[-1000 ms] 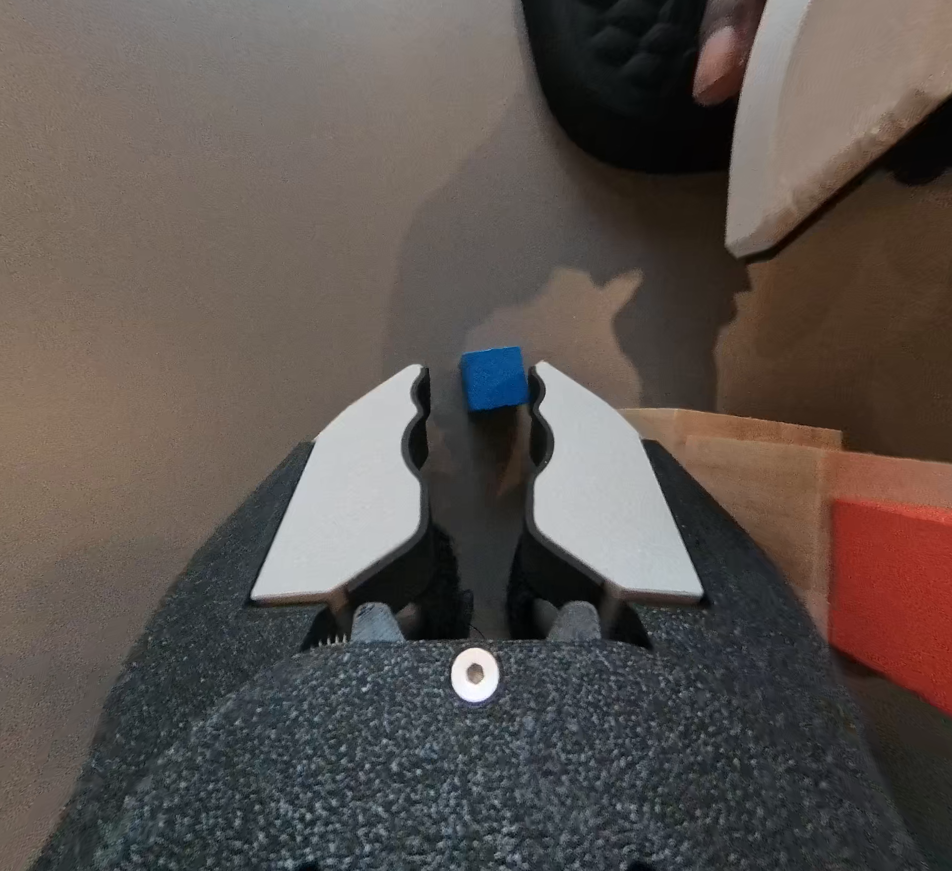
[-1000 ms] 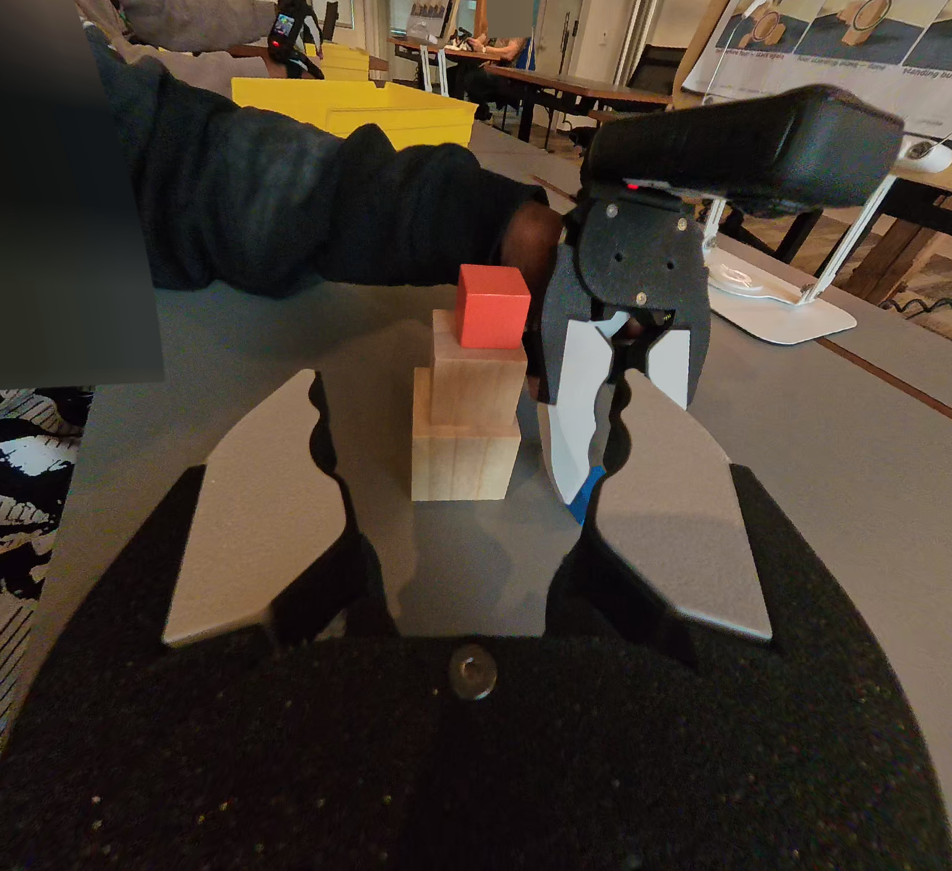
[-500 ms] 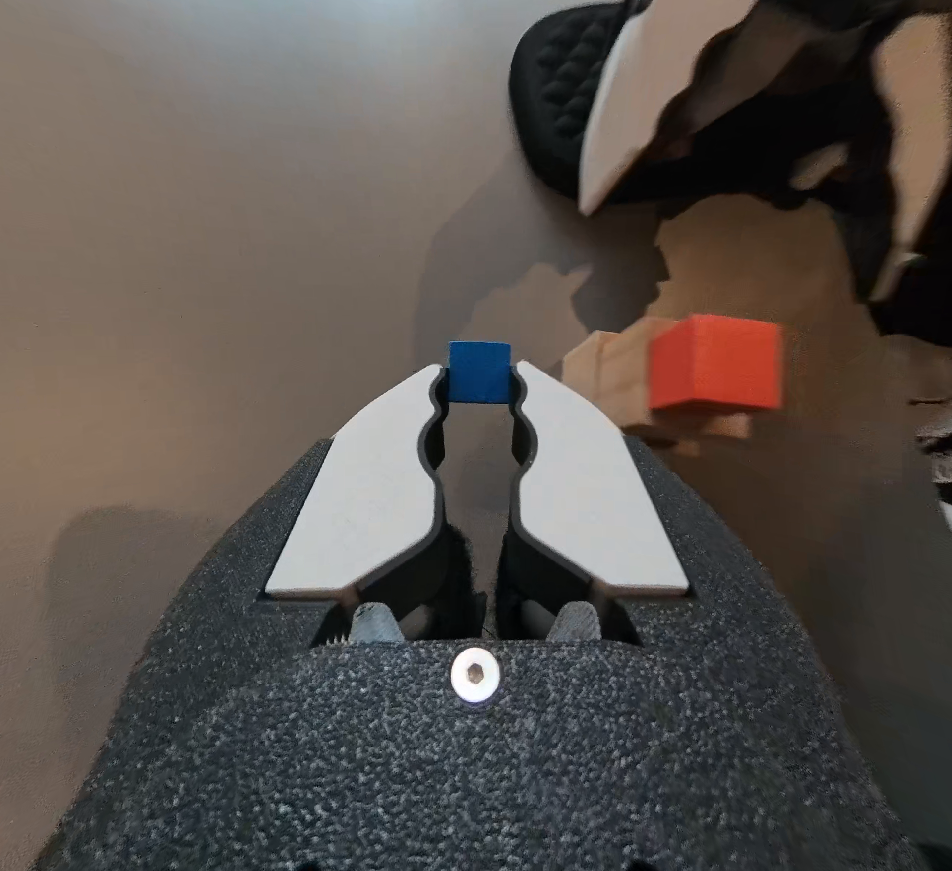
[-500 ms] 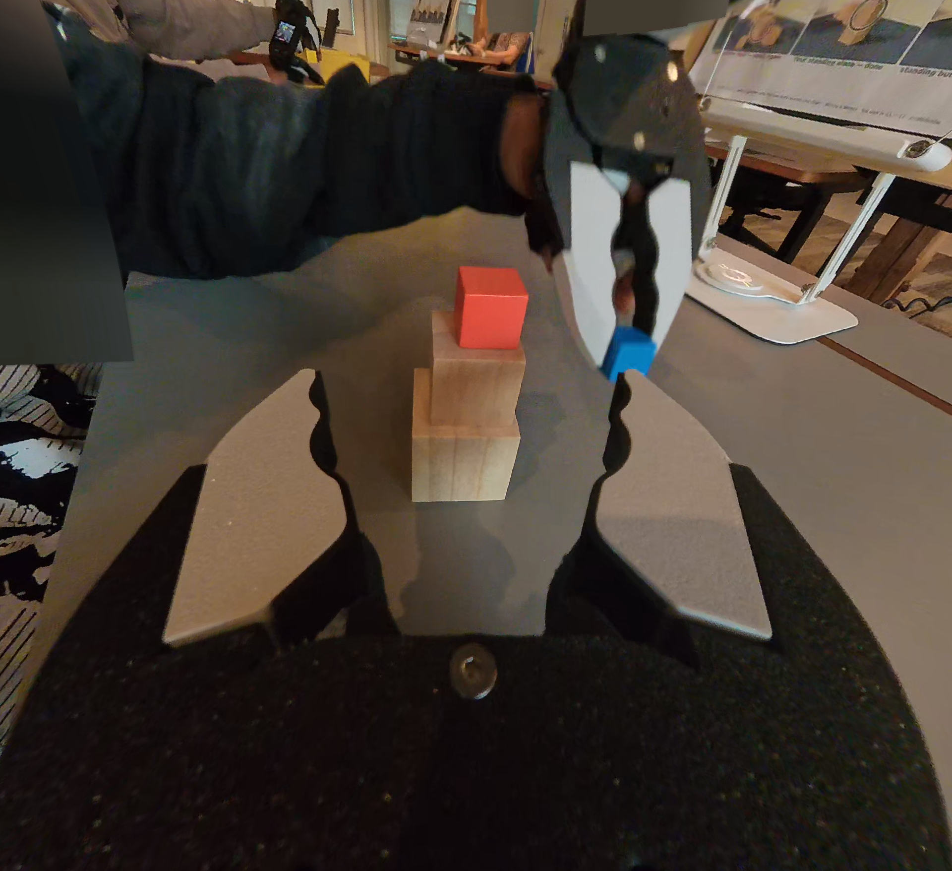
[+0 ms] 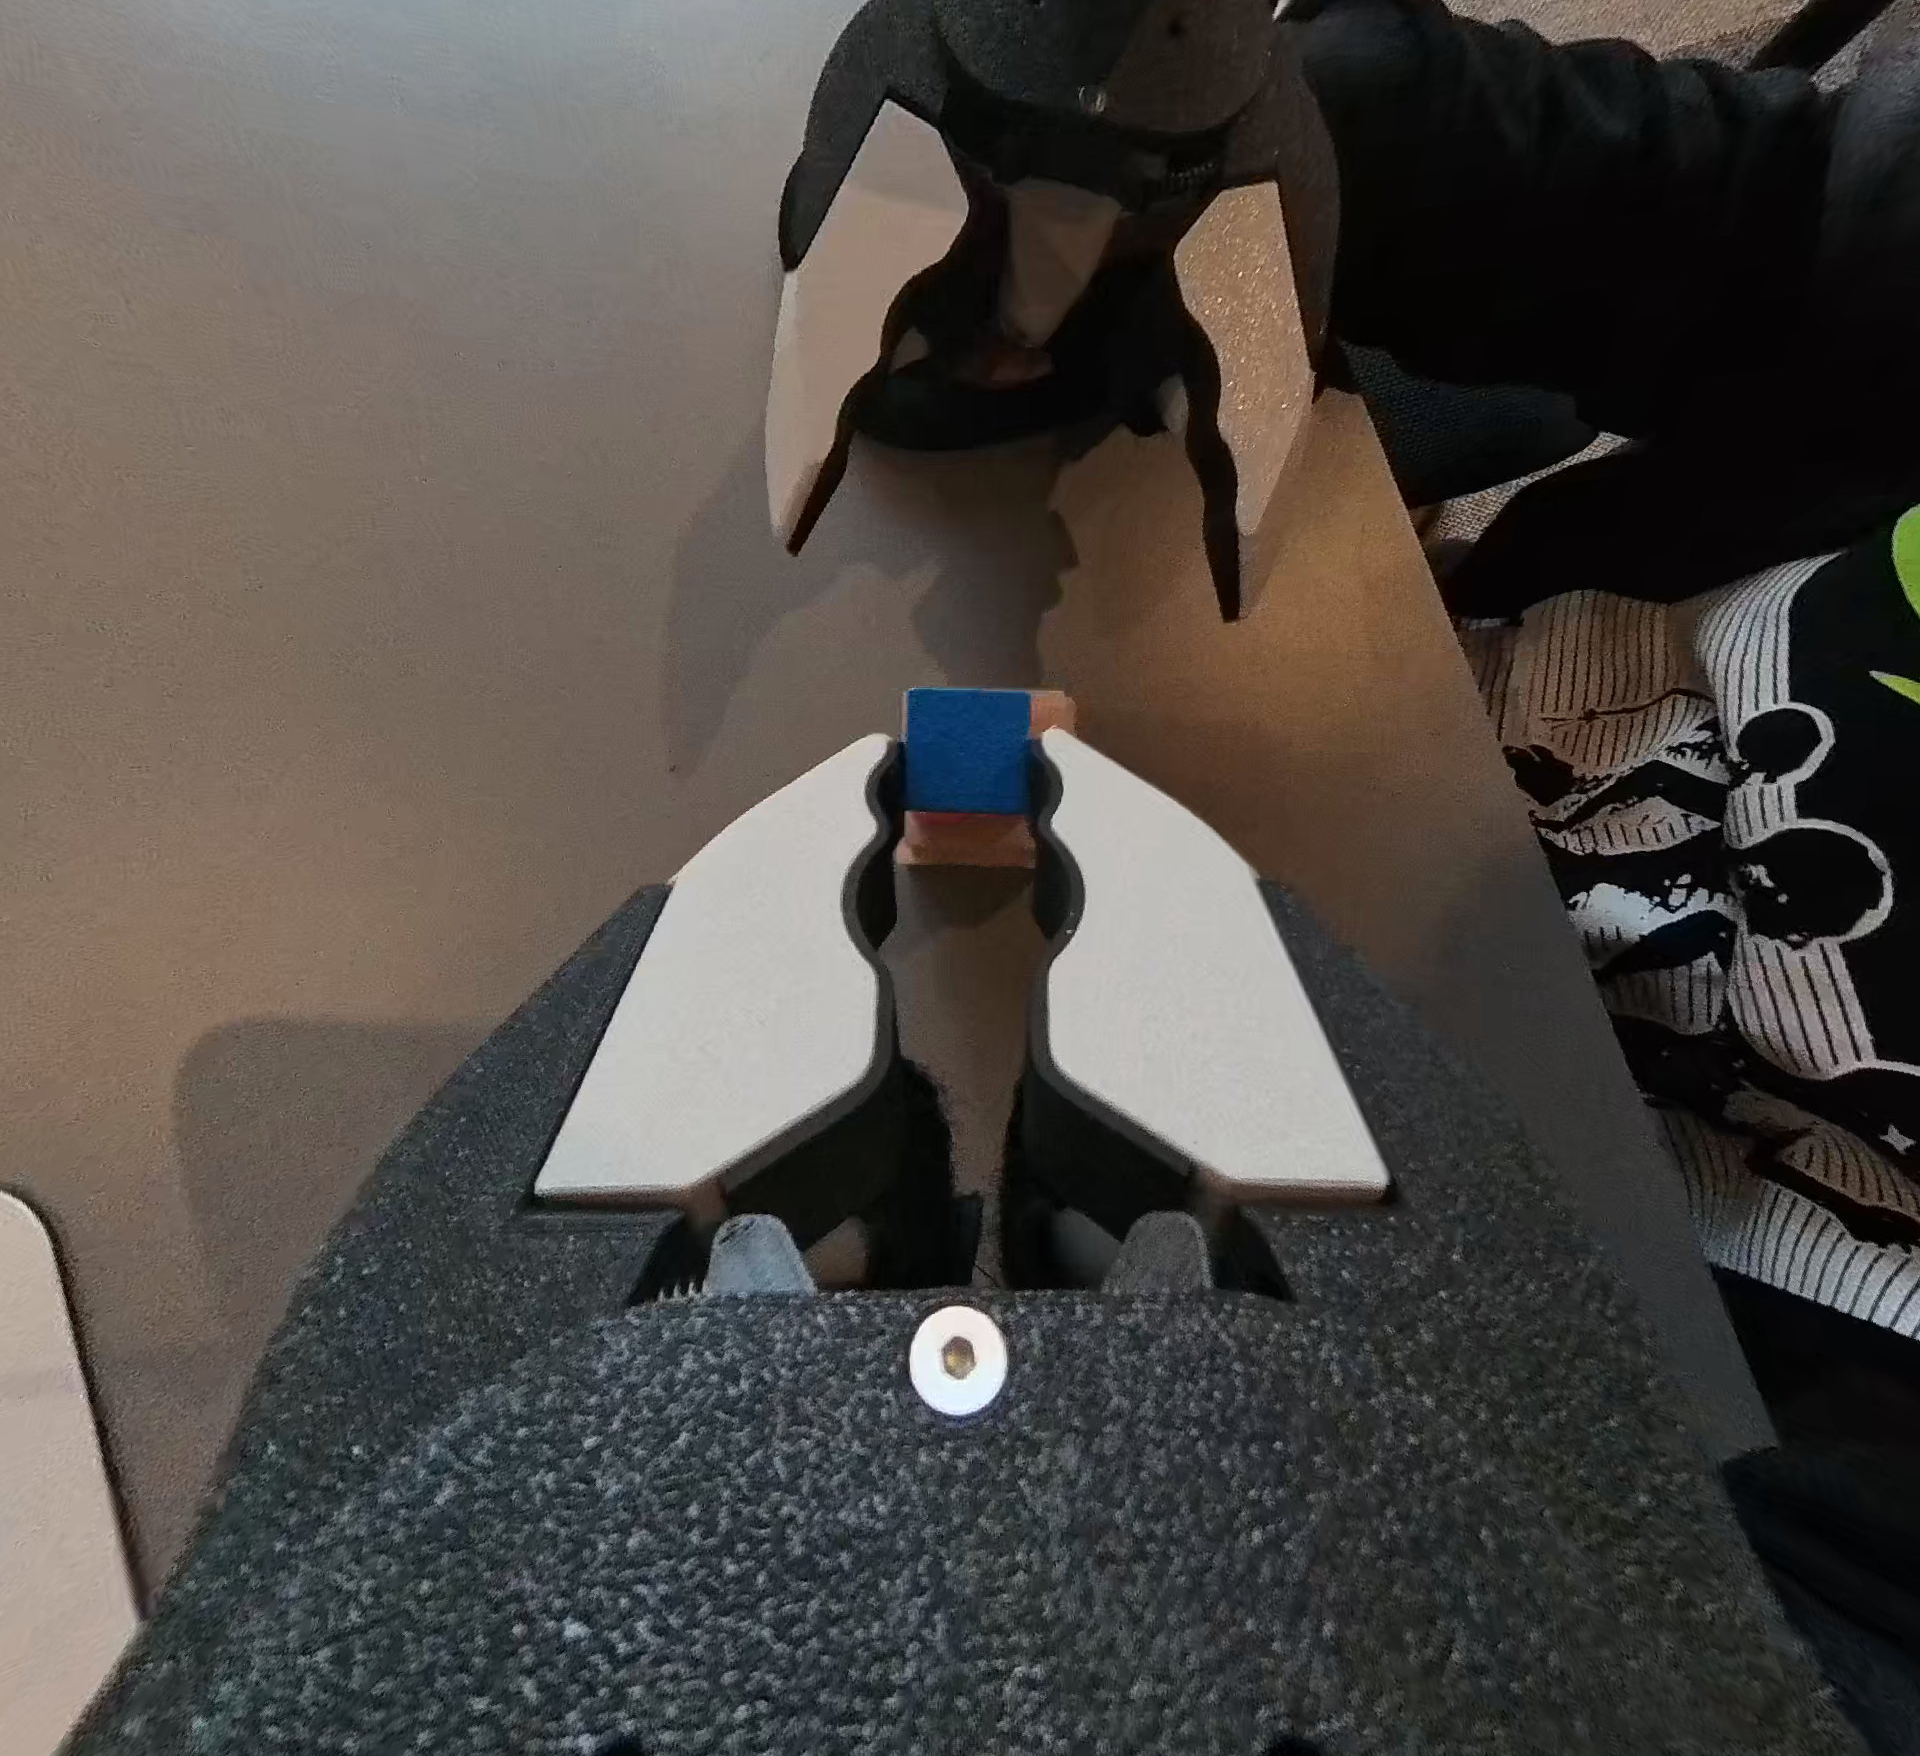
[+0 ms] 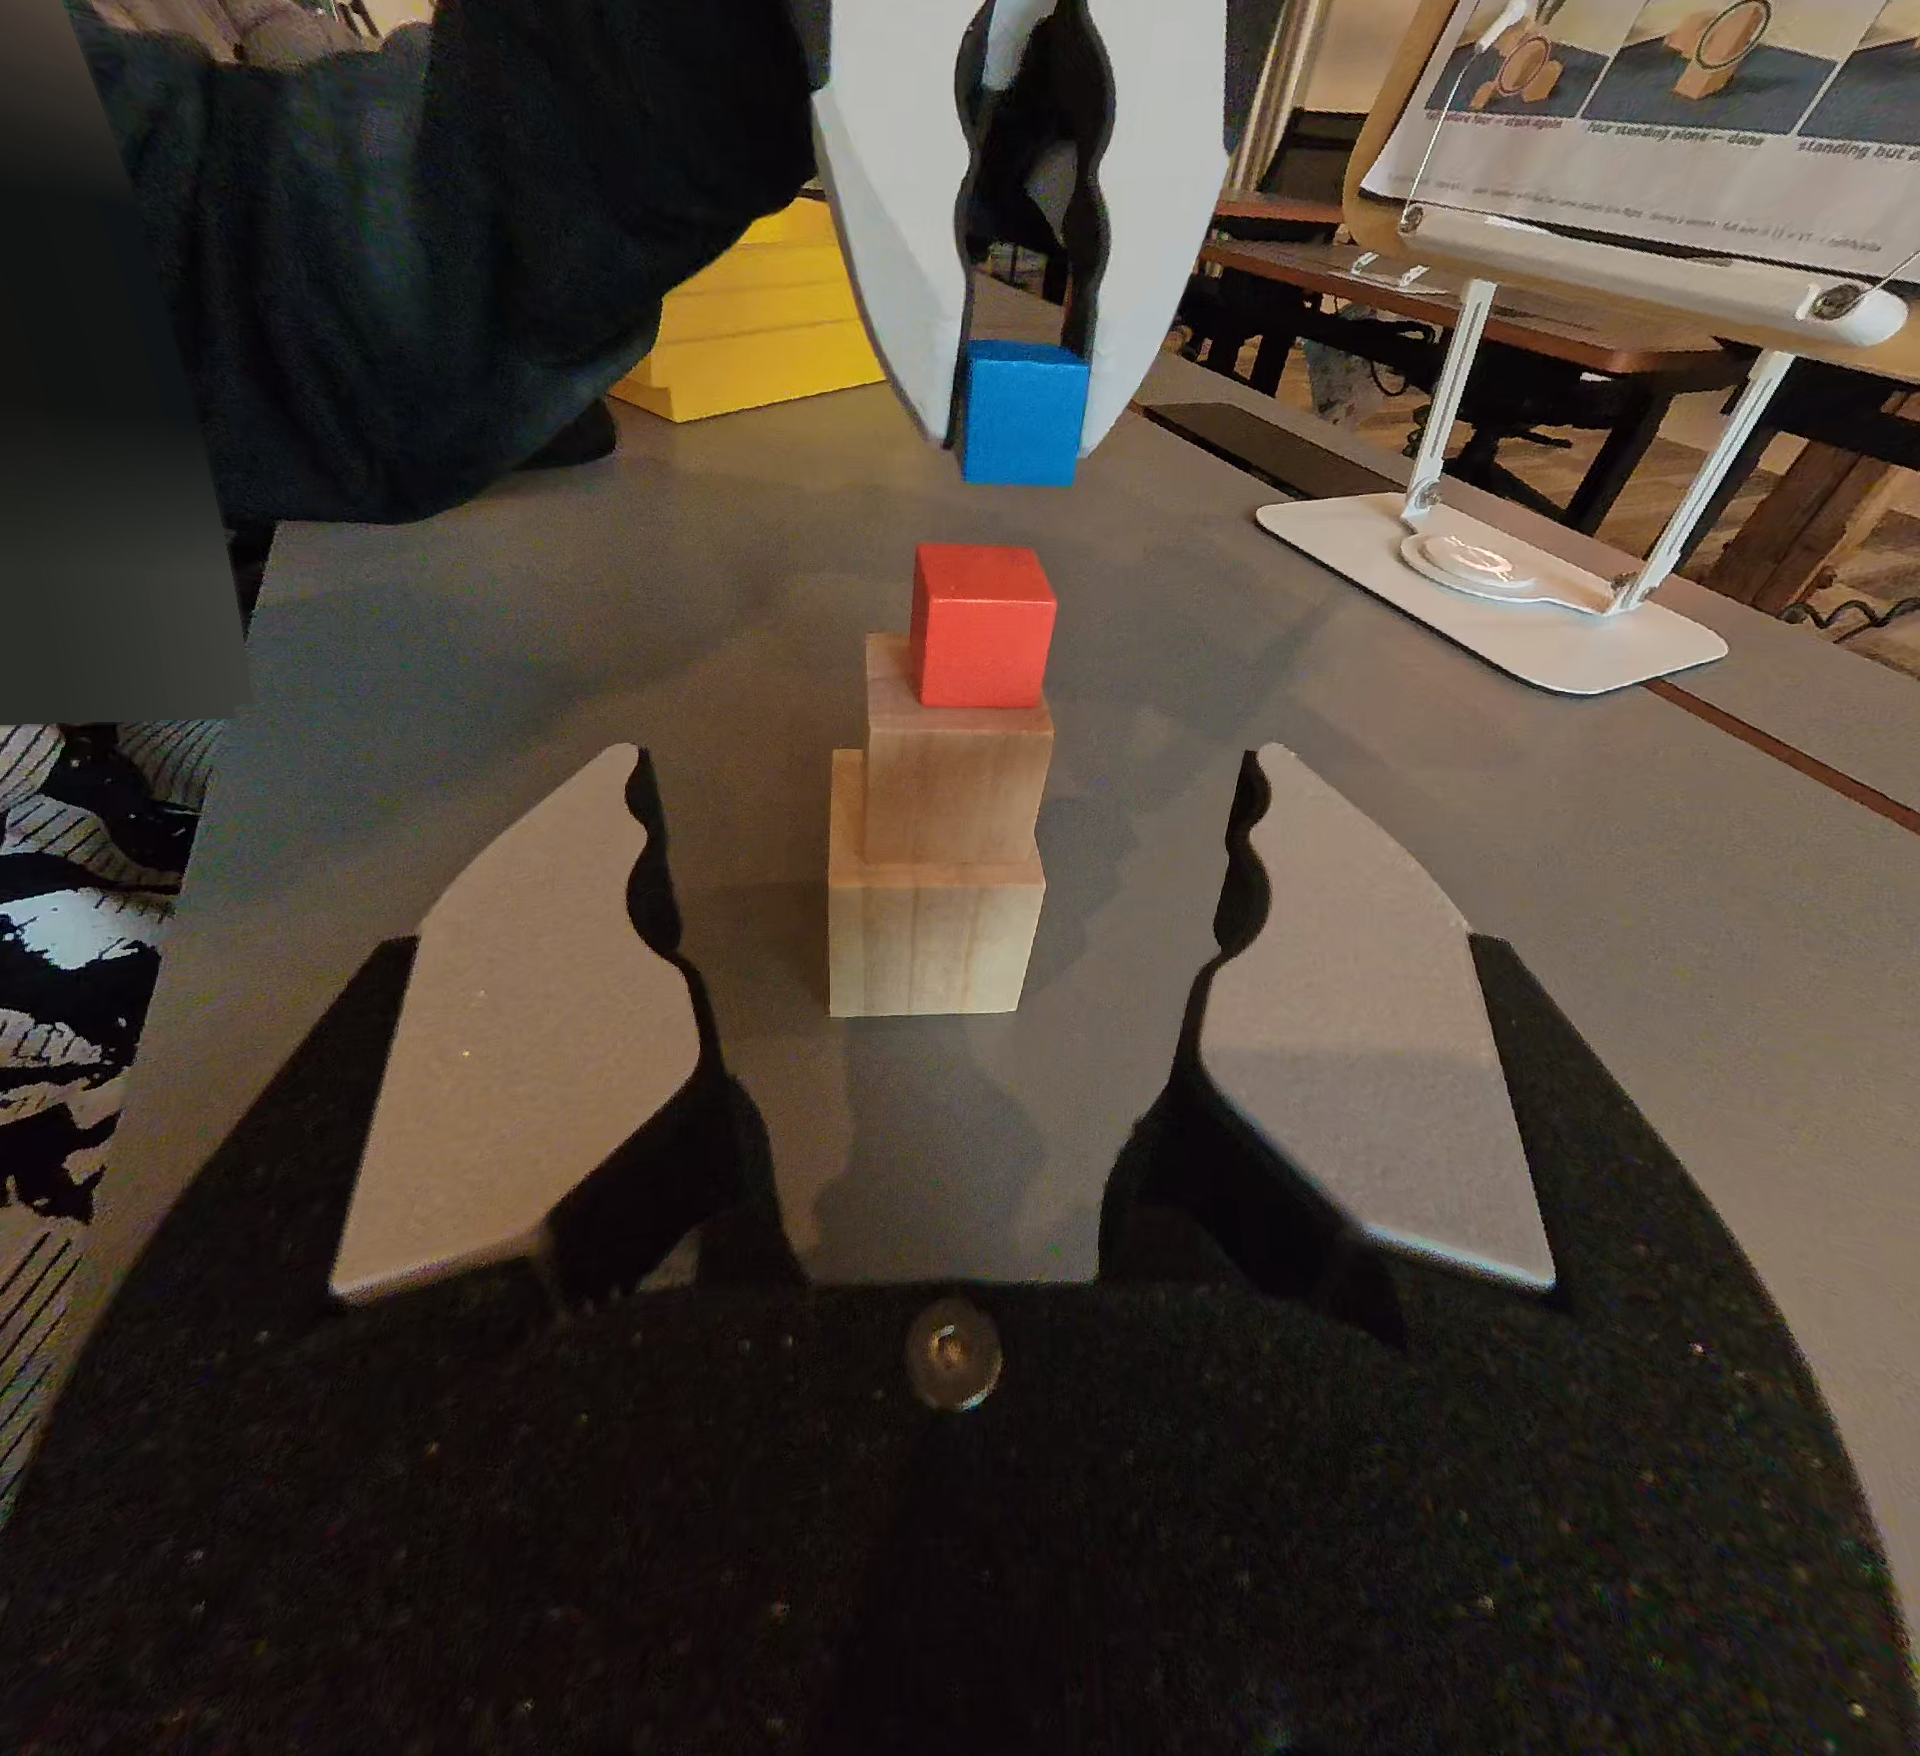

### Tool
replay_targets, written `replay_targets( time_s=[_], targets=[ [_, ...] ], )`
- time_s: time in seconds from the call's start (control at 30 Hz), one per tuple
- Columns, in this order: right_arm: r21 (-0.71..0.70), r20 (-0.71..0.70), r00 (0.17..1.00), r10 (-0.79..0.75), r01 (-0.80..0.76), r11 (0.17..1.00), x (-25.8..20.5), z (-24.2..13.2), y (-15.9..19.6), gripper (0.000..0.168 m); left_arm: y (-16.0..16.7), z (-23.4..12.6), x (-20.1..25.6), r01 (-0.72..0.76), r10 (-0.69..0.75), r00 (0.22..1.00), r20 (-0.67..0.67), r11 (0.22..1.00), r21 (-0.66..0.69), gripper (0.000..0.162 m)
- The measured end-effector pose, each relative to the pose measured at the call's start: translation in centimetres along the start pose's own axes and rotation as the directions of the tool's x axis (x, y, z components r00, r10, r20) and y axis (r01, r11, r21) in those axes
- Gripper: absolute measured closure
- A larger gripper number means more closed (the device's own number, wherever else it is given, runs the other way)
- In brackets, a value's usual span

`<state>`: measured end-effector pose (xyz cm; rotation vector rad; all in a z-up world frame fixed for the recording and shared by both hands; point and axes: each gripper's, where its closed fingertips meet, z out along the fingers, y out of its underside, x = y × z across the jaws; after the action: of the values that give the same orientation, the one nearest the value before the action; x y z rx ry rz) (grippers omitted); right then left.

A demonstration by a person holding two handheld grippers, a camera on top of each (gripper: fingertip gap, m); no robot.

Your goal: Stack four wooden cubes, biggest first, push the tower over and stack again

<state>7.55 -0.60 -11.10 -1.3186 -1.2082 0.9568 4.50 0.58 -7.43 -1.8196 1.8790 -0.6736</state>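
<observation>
A tower of three cubes stands on the grey table point(image 6: 1403, 771): a large plain wooden cube point(image 6: 935, 937), a smaller plain wooden cube point(image 6: 956, 792) and a red cube point(image 6: 982, 631) on top. My left gripper point(image 6: 1020, 433) is shut on a small blue cube point(image 6: 1020, 413) and holds it in the air just above the red cube, apart from it. In the left wrist view the left gripper point(image 5: 966, 756) pinches the blue cube point(image 5: 964, 735), with slivers of the tower point(image 5: 977, 849) below. My right gripper point(image 6: 945, 761) is open and empty, in front of the tower; it also shows in the left wrist view point(image 5: 1013, 553).
A white document stand with an instruction sheet point(image 6: 1507, 605) sits at the right back of the table. A yellow bin point(image 6: 769, 324) is behind. The table edge point(image 5: 1507, 771) runs close to the tower, with a person's patterned clothing point(image 5: 1766, 875) beyond. A dark sleeve point(image 6: 468, 252) reaches in from the left.
My left gripper closed on the blue cube on the table, lifted it, and carried it over the top of the tower. My right gripper stayed open in place.
</observation>
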Motion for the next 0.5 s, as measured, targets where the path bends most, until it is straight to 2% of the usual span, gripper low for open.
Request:
replay_targets(
  time_s=[0.5],
  targets=[
    [0.005, -0.001, 1.0, 0.002, -0.002, 1.0, 0.1, -0.1, -0.1, 0.066, 0.6, 1.3, 0.1, 0.018, -0.018, 1.0, 0.011, 0.999, -0.046, 0.141]
  ],
)
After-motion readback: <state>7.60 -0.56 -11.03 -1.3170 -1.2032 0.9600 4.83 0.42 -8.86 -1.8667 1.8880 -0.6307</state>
